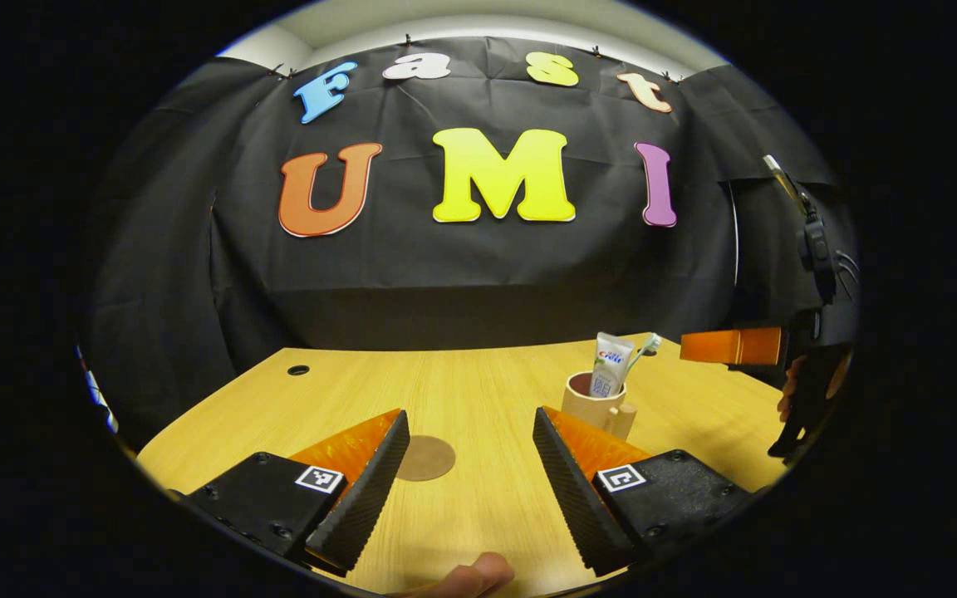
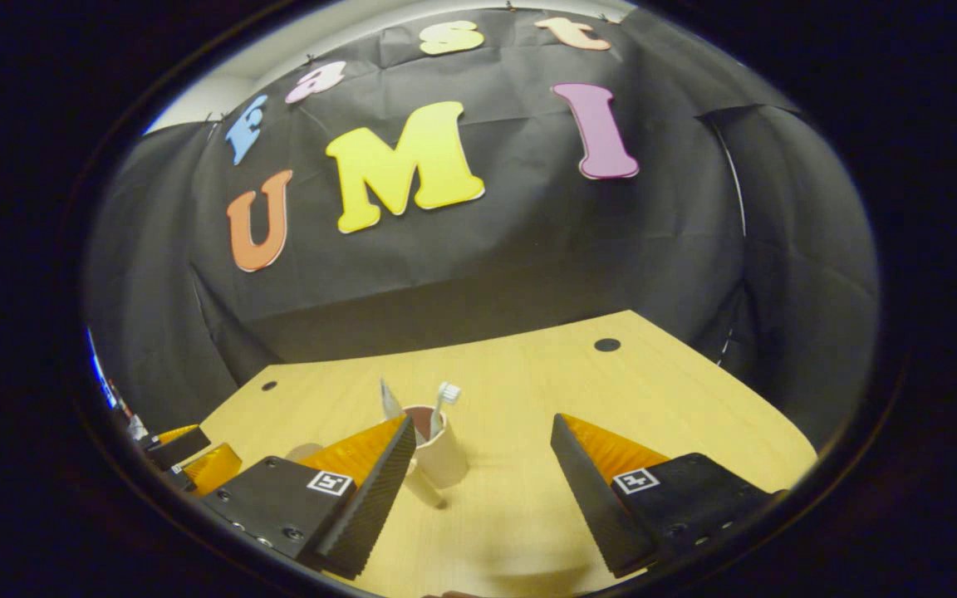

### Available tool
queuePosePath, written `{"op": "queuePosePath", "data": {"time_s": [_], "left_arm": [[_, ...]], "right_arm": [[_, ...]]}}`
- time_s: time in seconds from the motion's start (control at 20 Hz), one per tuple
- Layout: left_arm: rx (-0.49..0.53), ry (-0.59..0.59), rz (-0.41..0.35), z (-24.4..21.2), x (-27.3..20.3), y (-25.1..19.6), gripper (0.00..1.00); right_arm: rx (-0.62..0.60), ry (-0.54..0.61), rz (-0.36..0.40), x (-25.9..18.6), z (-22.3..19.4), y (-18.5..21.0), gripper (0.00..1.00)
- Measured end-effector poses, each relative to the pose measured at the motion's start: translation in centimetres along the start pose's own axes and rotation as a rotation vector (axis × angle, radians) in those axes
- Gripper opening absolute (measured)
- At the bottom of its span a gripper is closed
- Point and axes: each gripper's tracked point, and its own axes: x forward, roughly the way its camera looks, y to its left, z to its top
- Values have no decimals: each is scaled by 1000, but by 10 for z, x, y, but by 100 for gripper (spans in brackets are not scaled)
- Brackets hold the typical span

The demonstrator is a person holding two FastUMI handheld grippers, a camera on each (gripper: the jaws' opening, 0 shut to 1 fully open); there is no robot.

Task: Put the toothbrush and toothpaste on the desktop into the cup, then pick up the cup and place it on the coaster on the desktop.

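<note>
The cup (image 1: 593, 401) stands on the table (image 1: 478, 382) holding the toothpaste (image 1: 611, 364) and toothbrush (image 1: 643, 349) — the coaster (image 1: 426, 458) lies apart, between the left gripper (image 1: 472, 457) jaws, spread wide. From the right gripper (image 2: 483, 465) — jaws released, level above the table — the cup sits beside its left finger.

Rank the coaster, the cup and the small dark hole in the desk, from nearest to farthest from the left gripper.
Left gripper view, from the left gripper:
1. Coaster, between the fingers, toward the left one.
2. Cup, beyond the right finger.
3. Hole, far left, near the desk's back edge.
</note>
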Motion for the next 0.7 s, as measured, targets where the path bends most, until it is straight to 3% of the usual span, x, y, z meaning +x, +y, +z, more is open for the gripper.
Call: {"op": "queuePosePath", "data": {"time_s": [0.2,0.4,0.5,0.7], "left_arm": [[5,3,26,-15,-19,27,95],[-9,-2,32,-27,-32,43,95],[-16,9,34,-34,-35,49,95],[-23,25,22,-43,-41,59,95]], "right_arm": [[-164,146,7,16,-19,16,97],[-224,273,19,36,-38,40,97],[-229,378,31,47,-55,51,97],[-166,569,-28,72,-74,49,95]]}}
